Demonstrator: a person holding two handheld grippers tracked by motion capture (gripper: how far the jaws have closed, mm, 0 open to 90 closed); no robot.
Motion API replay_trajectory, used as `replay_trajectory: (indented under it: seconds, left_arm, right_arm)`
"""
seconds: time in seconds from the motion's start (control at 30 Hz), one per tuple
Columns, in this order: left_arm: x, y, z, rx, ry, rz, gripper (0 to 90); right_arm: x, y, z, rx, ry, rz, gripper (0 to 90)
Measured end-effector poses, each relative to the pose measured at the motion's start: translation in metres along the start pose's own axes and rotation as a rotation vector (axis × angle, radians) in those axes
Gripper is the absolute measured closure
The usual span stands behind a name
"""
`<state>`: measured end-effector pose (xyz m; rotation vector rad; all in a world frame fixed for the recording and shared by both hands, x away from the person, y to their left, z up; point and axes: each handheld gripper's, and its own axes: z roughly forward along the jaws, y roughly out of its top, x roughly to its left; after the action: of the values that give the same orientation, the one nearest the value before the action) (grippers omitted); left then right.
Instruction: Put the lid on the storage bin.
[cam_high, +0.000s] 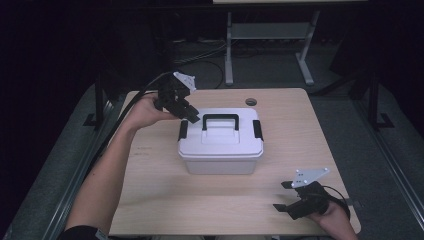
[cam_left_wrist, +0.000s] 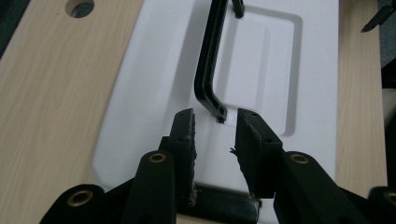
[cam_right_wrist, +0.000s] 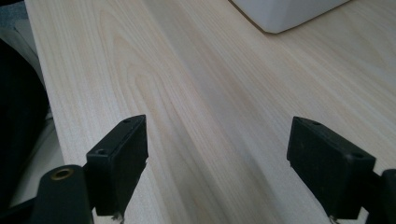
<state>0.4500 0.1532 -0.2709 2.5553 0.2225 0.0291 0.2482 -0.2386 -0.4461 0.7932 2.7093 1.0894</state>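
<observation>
Two tongs are sitting apart: the left gripper (cam_high: 192, 116) is hovering by the box (cam_high: 220, 150) latch (cam_high: 183, 130) at nine o'clock, needing gentle aim, while the right gripper (cam_high: 283, 196) is waiting.

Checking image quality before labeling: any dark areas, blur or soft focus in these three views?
High view: surroundings nearly black, pale wooden table and white plastic lidded box evenly lit, slightly soft. Left gripper view: left claw sharp, box lid bright with no harsh glare. Right gripper view: wood grain soft, right claw in shade.

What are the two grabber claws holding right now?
Nothing. The left gripper hangs open over the white box's latch end; the right gripper is open above the table.
</observation>
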Motion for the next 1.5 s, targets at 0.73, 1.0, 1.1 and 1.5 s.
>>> replay_trajectory:
  seconds: [0.73,1.0,1.1,1.5]
  left_arm:
    - [-0.011,-0.037,-0.017,-0.021,0.042,-0.052,64.3]
    - [-0.015,-0.048,-0.021,-0.037,0.051,-0.079,59.9]
    - [-0.016,-0.053,-0.023,-0.045,0.057,-0.084,57.2]
    - [-0.02,-0.072,-0.025,-0.059,0.067,-0.125,49.7]
  right_arm:
    - [0.001,0.006,0.003,-0.001,0.005,0.001,19.7]
    - [0.0,0.004,0.001,-0.005,-0.004,0.006,19.4]
    - [0.0,0.004,0.0,-0.008,-0.007,0.01,19.2]
    - [0.001,0.002,0.003,0.003,-0.003,0.006,19.3]
